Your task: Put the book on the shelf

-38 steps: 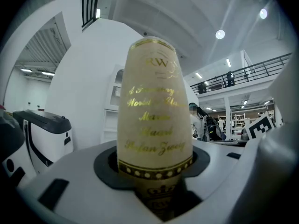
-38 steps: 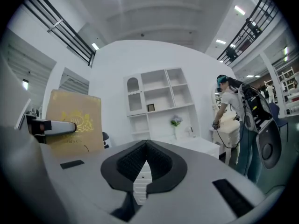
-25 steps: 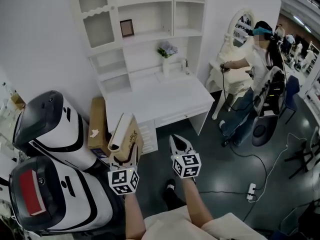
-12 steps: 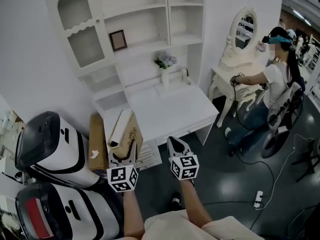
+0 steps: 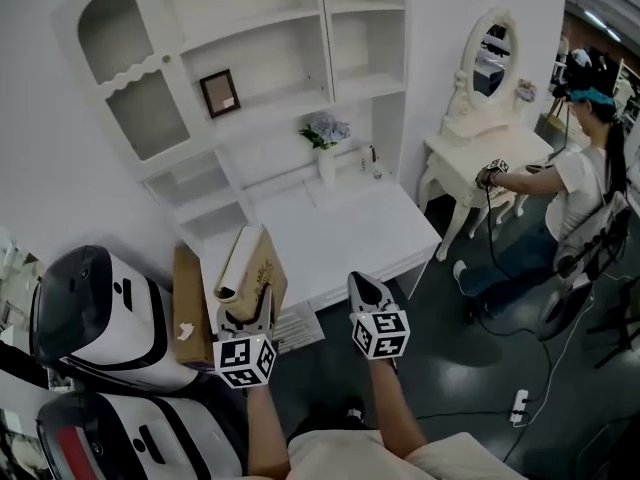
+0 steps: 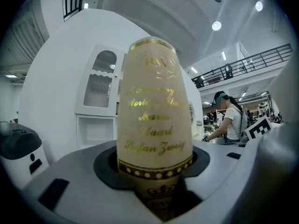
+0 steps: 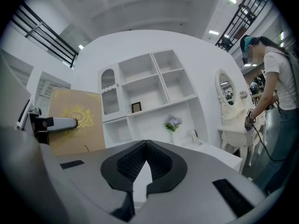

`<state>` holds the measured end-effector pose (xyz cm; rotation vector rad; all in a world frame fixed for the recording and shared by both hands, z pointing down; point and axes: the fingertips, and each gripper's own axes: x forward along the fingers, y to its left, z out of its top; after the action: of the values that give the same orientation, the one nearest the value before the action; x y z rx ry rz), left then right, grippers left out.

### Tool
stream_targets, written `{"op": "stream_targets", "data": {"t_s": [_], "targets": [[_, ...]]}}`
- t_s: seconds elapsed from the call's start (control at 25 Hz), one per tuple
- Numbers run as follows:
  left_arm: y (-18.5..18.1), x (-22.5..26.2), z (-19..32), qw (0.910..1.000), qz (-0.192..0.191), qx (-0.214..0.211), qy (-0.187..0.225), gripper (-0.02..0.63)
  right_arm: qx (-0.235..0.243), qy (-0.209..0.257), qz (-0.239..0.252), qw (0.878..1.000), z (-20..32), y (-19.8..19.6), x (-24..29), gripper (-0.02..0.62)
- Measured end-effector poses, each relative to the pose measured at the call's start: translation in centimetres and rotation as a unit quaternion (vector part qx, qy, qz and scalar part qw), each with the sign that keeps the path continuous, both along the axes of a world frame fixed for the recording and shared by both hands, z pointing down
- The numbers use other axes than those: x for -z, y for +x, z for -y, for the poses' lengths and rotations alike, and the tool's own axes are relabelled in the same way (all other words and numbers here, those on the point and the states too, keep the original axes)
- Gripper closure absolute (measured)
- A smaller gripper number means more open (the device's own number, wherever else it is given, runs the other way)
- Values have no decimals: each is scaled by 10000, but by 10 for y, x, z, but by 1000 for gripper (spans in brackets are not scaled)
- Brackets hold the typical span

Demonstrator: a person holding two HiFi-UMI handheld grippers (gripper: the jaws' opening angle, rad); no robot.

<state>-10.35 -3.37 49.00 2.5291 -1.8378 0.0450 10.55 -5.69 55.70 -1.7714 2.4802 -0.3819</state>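
Head view, left gripper (image 5: pixel 246 310) wide, clamping book (image 5: pixel 266 266)

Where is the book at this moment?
The book is at lower left of the head view, held in the left gripper, near the white desk and its front edge.

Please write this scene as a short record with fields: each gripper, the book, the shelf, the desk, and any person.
left gripper: shut on the book, which stands upright with its spine toward this gripper's camera
right gripper: shut, holds nothing
book: in the air near the desk's left front corner, not yet on the shelf
shelf: white, behind the desk; a frame stands on it
desk: white; a vase with flowers stands at its back
person: at right, by a dressing table
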Motion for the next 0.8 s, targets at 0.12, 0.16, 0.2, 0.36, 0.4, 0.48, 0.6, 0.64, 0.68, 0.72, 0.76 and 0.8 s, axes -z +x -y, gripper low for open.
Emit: {"op": "stream_targets", "data": {"t_s": [0.12,0.16,0.2,0.36,0.4,0.48,0.6,0.64,0.68,0.72,0.76,0.8], "targets": [[-3,-8,14,10000,-41,27,-74,370,-53,-94,22,9999,13,3,-9,569],[-4,-10,19,9999,-46,28,-93,370,-56,-121,20,9999,19,3,-11,569],[-4,-12,25,9999,-39,28,-105,370,-56,-139,13,9999,24,2,-13,569],[-5,-13,48,10000,-68,60,-35,370,-69,-102,13,9999,47,0,-18,569],[-5,-13,55,9999,-85,71,5,370,-72,-76,9,9999,55,0,-17,569],[-6,-11,72,9999,-96,80,67,370,-53,-35,-24,10000,74,-4,-15,569],[-9,-5,101,9997,-166,130,127,370,35,27,-137,9999,104,-13,-7,569],[-9,-1,113,9996,-197,154,159,370,65,64,-173,9998,116,-16,-2,569],[-9,3,125,9994,-216,176,195,370,90,105,-204,9997,128,-19,3,569],[-8,7,138,9993,-221,193,229,370,107,147,-231,9996,141,-20,8,569],[-6,11,151,9992,-220,206,258,370,119,188,-256,9994,153,-21,12,569],[-4,15,163,9991,-220,217,279,370,125,223,-280,9993,164,-21,17,569]]}}
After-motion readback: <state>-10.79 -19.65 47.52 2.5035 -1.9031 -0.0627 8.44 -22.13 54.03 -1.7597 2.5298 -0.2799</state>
